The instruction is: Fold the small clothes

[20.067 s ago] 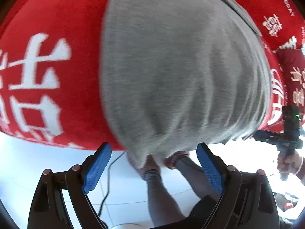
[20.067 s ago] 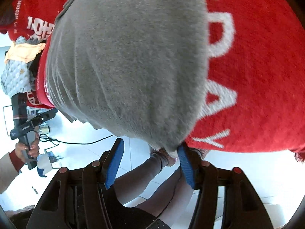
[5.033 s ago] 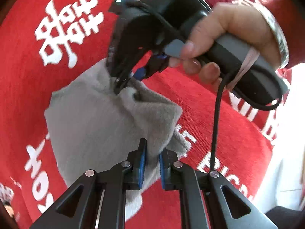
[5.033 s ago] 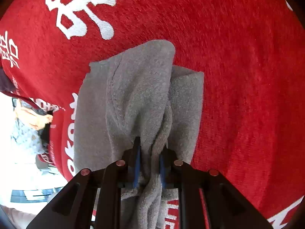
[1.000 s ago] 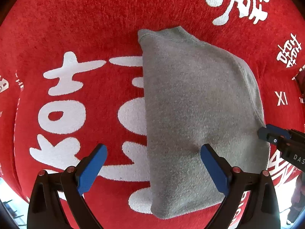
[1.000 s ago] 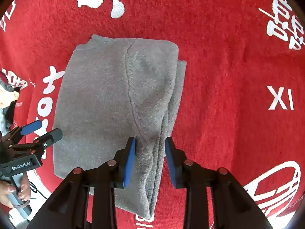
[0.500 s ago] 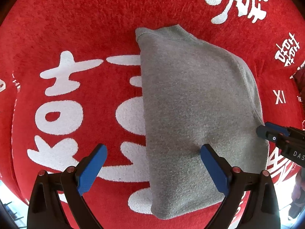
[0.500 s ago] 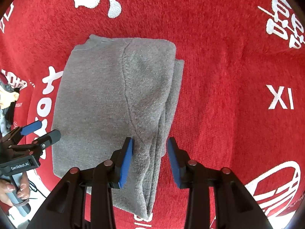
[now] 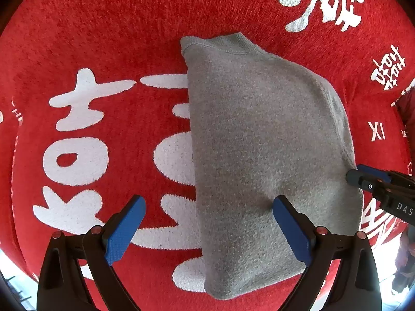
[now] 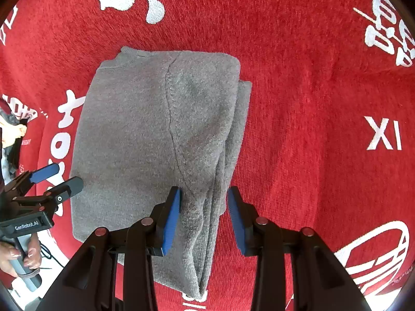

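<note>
Gray sweatshirt, folded into a compact rectangle, lies flat on a red blanket printed with large white characters. Its ribbed neckline sits at the far end of the bundle, and a curved seam runs down the top layer in the right wrist view, where the stacked folded edges show along the garment's right side.

Left gripper hovers above the near end of the sweatshirt with its blue-padded jaws spread wide; one pad sits over the gray fabric and the other over the blanket's white lettering, neither gripping anything. Right gripper hangs over the layered right edge of the garment, its jaws parted to a moderate gap with the fold between them, the pads not pressed onto the cloth.

Each gripper appears at the edge of the other's camera, and the person's left hand is seen clasping the handle of its tool.
</note>
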`<move>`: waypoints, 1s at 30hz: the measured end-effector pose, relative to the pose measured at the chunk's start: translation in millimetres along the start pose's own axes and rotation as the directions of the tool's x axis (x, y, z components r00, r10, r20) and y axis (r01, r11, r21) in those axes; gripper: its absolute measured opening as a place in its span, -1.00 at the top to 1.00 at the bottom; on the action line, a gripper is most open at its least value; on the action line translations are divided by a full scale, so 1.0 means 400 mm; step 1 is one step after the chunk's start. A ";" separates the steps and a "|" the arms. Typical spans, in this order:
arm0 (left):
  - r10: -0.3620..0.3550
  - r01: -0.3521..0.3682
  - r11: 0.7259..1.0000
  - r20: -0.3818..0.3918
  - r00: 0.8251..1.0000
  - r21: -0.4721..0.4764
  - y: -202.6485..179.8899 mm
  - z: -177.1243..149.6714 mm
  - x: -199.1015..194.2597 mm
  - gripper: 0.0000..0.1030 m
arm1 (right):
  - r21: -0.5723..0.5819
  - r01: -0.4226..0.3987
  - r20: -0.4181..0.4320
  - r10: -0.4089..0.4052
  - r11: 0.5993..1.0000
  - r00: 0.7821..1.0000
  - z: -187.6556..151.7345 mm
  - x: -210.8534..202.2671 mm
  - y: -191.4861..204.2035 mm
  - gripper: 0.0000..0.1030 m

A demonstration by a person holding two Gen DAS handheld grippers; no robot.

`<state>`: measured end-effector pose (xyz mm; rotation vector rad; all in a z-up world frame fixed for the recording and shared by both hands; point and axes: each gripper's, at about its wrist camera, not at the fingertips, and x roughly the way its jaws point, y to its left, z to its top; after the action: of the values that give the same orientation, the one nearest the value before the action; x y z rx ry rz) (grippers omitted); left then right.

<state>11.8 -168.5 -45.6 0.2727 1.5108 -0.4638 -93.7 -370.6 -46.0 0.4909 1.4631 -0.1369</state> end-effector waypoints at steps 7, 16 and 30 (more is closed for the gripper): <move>-0.020 0.020 1.000 -0.005 1.000 0.003 0.010 -0.002 0.004 -0.92 | 0.003 -0.006 -0.001 0.006 1.000 1.000 0.001 0.003 0.000 0.20; -0.141 0.140 0.990 -0.014 0.990 -0.029 0.035 0.011 0.003 -0.92 | 0.060 -0.086 -0.007 0.086 0.995 0.996 0.009 0.001 -0.045 0.01; -0.440 0.431 0.896 -0.086 0.894 -0.101 0.118 0.008 0.065 -0.92 | 0.287 -0.524 0.122 0.512 0.802 0.850 0.063 0.087 -0.238 -0.13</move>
<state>36.1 -131.4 -76.5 -0.1142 1.6961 -0.7530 -102.6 -458.6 -101.3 1.1292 1.2223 0.0643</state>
